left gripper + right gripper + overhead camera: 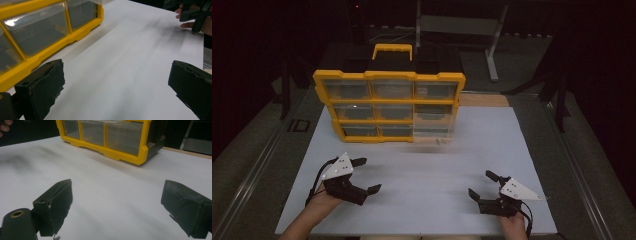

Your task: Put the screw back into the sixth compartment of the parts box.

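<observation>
Both tools empty w/ jaws apart: left tool (363,176) nr bench (422,150) front-left corner, right tool (482,185) front-right. Looks pre-start; next prob. a reach to yellow drawer organizer (389,107) at far edge.

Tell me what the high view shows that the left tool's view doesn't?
High view alone: the box's yellow handle, all nine drawers, and both tools whole, left and right, open. Left tool view alone: a close look at its own black pads, spread wide apart. Both: the yellow box, the white table, the right tool.
</observation>
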Action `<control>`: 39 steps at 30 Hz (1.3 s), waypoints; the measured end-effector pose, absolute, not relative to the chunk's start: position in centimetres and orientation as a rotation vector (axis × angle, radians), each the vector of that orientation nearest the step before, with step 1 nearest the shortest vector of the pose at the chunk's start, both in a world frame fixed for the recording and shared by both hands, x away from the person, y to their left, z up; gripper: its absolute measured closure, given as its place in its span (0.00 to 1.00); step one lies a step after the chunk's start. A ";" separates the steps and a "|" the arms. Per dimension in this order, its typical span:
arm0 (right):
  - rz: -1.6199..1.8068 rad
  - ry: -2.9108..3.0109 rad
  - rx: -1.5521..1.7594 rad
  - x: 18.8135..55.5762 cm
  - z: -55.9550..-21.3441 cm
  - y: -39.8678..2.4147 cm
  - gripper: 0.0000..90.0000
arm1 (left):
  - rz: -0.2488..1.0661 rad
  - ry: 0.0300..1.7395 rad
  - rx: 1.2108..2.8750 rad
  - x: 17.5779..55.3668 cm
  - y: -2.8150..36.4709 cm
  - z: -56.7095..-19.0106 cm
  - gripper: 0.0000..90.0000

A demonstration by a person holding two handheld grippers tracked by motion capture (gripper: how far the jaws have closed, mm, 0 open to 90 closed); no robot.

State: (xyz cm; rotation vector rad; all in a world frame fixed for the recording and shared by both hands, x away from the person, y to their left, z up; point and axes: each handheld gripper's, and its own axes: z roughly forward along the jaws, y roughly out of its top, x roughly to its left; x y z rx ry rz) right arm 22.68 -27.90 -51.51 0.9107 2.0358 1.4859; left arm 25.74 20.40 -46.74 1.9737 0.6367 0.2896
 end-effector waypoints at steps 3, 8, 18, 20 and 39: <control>1.483 2.038 0.908 22.7 -51.5 -27.9 0.12 | 0.299 0.644 1.935 25.3 21.1 -47.4 0.01; 1.480 2.045 0.909 22.7 -51.6 -27.8 0.12 | 0.305 0.651 1.909 24.4 21.9 -48.5 0.01; 1.483 2.043 0.911 22.7 -51.6 -27.9 0.12 | 0.347 0.659 1.874 23.2 23.3 -49.3 0.01; 1.486 2.037 0.913 22.7 -51.5 -27.9 0.12 | 0.361 0.656 1.868 23.0 23.5 -49.5 0.01; 1.473 2.041 0.915 22.7 -51.5 -27.9 0.12 | 0.407 0.682 1.849 21.6 25.2 -51.2 0.01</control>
